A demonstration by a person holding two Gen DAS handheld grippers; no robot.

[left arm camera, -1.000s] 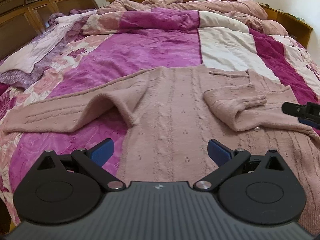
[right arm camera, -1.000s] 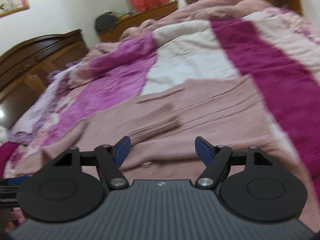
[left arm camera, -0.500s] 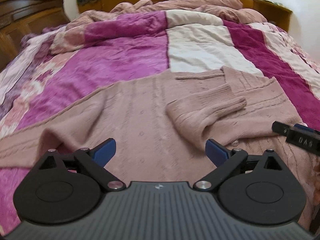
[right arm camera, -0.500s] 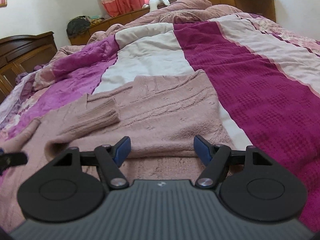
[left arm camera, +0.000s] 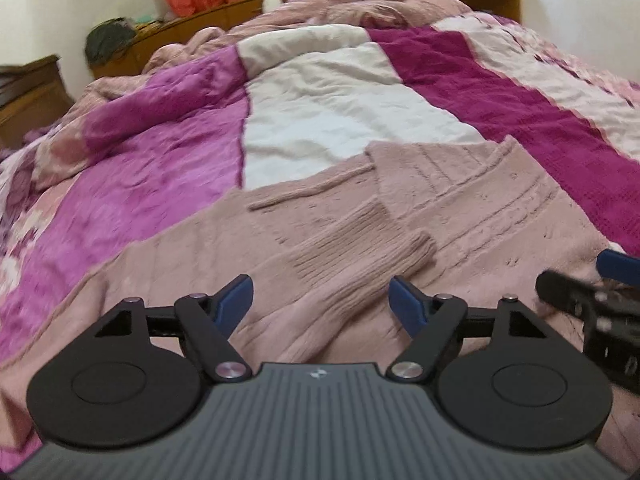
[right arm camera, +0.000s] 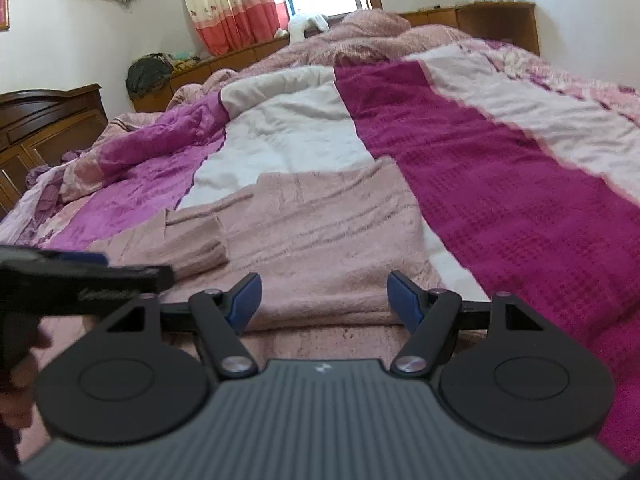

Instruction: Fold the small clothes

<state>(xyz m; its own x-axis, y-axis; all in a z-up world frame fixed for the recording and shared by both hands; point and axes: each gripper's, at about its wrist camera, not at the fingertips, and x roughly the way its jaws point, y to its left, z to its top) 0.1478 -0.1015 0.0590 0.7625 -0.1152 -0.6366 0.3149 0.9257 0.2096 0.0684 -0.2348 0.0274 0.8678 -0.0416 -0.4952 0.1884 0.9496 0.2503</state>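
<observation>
A dusty-pink knit cardigan [left arm camera: 224, 248] lies spread on the bed, its right side and ribbed sleeve cuff [left arm camera: 360, 256] folded inward over the body. It also shows in the right wrist view [right arm camera: 320, 240]. My left gripper [left arm camera: 322, 300] is open and empty, low over the cardigan, just short of the cuff. My right gripper [right arm camera: 322, 298] is open and empty over the folded right edge. Each gripper shows in the other's view: the right gripper [left arm camera: 600, 300] at the right edge, the left gripper [right arm camera: 80, 276] at the left.
A bedspread in magenta [right arm camera: 500, 200], white [left arm camera: 340, 112] and purple [left arm camera: 140, 184] covers the bed. A bunched pink blanket [right arm camera: 360, 40] lies at the far end. A dark wooden headboard [right arm camera: 48, 120] stands at left, a wooden shelf [right arm camera: 480, 16] and curtained window behind.
Both grippers have swung to the right across the cardigan and stayed open. The left gripper moved from the spread left sleeve to the folded cuff. The right gripper now faces the folded right edge.
</observation>
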